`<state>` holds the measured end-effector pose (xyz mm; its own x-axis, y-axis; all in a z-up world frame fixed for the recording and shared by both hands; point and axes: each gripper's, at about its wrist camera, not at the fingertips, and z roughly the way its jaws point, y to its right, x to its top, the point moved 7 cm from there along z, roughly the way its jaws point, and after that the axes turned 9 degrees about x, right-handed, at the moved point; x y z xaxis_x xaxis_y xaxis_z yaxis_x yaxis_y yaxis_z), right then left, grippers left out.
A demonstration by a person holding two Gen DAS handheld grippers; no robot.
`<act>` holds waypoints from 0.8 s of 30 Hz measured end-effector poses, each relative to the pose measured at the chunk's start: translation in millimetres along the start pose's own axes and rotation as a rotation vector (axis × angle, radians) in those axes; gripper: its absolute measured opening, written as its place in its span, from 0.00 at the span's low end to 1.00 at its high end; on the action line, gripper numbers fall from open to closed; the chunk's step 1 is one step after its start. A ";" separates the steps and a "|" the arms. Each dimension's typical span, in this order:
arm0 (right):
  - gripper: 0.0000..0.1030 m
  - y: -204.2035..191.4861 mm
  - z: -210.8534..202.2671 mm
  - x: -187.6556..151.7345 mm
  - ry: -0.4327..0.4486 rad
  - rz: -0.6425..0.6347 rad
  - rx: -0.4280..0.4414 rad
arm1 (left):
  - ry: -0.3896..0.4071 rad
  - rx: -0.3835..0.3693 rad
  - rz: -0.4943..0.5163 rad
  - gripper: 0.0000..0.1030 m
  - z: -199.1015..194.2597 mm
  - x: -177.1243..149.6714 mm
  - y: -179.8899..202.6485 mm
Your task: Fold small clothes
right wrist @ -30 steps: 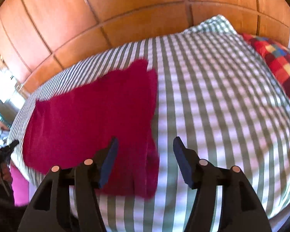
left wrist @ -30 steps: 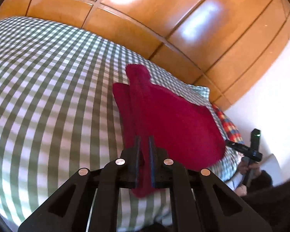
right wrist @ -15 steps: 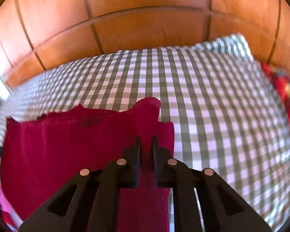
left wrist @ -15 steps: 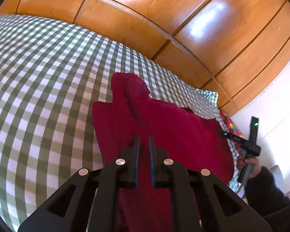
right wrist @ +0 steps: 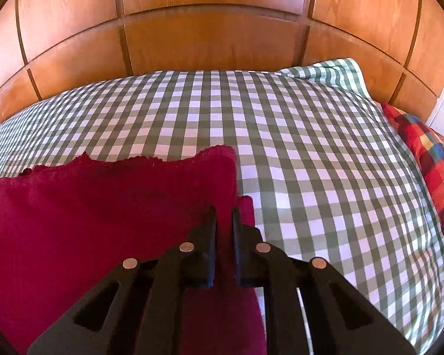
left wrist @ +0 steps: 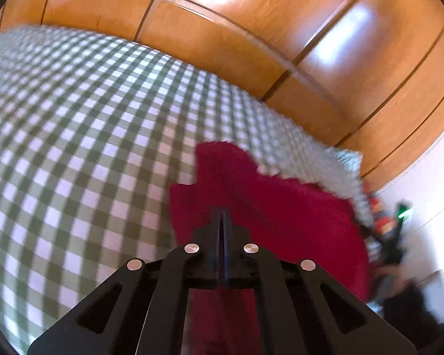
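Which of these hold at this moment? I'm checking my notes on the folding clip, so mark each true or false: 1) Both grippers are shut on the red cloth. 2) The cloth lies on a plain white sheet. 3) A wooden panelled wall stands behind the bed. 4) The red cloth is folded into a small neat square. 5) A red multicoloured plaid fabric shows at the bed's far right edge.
1) True: the left gripper and the right gripper each pinch the red cloth.
2) False: it lies on a green-and-white checked cover.
3) True: the wooden panelled wall is behind it.
4) False: it is spread wide, with an uneven upper edge.
5) True: the plaid fabric is there.
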<state>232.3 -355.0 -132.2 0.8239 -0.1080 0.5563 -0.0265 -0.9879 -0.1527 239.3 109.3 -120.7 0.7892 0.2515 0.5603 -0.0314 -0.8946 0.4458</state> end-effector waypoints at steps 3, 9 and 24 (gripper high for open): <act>0.09 1.9 -1.0 -0.1 -0.001 0.007 0.013 | 0.014 -0.042 -0.056 0.33 -9.4 5.3 -6.3; 0.11 3.2 1.0 0.3 -0.001 0.008 0.017 | -0.009 -0.122 -0.080 0.46 -10.7 6.1 0.9; 0.09 6.1 -24.8 22.2 0.117 0.061 -0.007 | 0.097 0.148 0.104 0.00 1.6 29.3 10.0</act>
<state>236.4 -366.2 -100.4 0.7491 -0.1800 0.6375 -0.0789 -0.9798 -0.1839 263.1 107.1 -101.0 0.7234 0.1832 0.6657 -0.0133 -0.9603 0.2787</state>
